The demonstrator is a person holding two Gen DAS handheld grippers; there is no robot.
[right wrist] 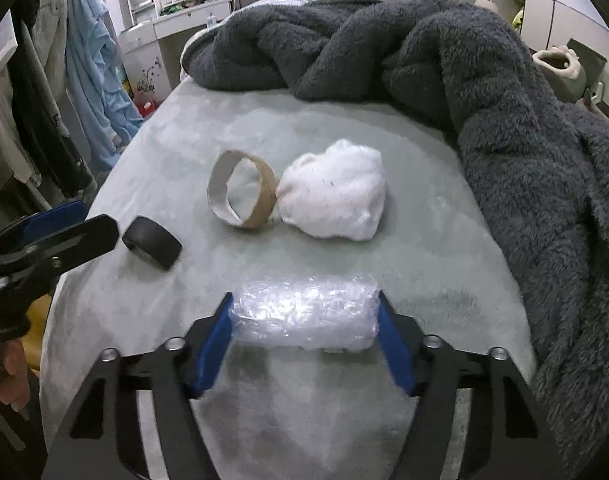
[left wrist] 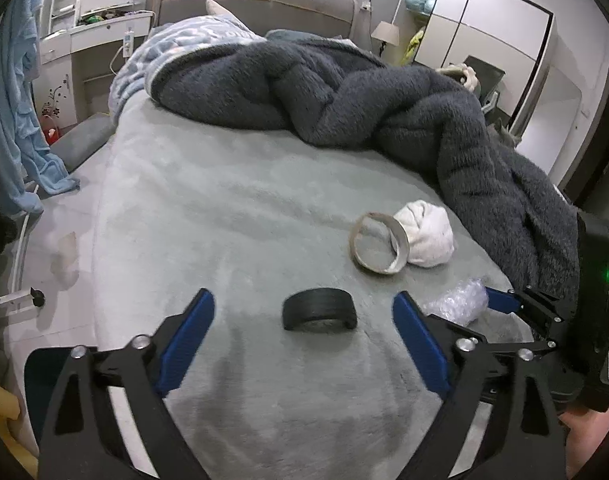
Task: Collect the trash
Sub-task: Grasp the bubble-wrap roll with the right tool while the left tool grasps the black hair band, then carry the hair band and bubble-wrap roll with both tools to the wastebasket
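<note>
A black ring (left wrist: 320,310) lies on the pale grey bed cover (left wrist: 224,208), between and just ahead of the blue pads of my left gripper (left wrist: 303,295), which stands open around it without touching it. My right gripper (right wrist: 304,300) has both blue pads against the ends of a roll of clear bubble wrap (right wrist: 304,316), which rests on the cover. Farther up the bed, a cardboard tape core (right wrist: 264,200) leans against a crumpled white wad (right wrist: 336,192). In the right wrist view the left gripper (right wrist: 84,222) sits beside the black ring (right wrist: 152,242).
A dark grey fleece blanket (left wrist: 384,96) is heaped across the head and right side of the bed. Clothes (right wrist: 96,60) hang off the bed's left side by a white dresser (left wrist: 88,40). A person's hand (right wrist: 8,376) holds the left gripper.
</note>
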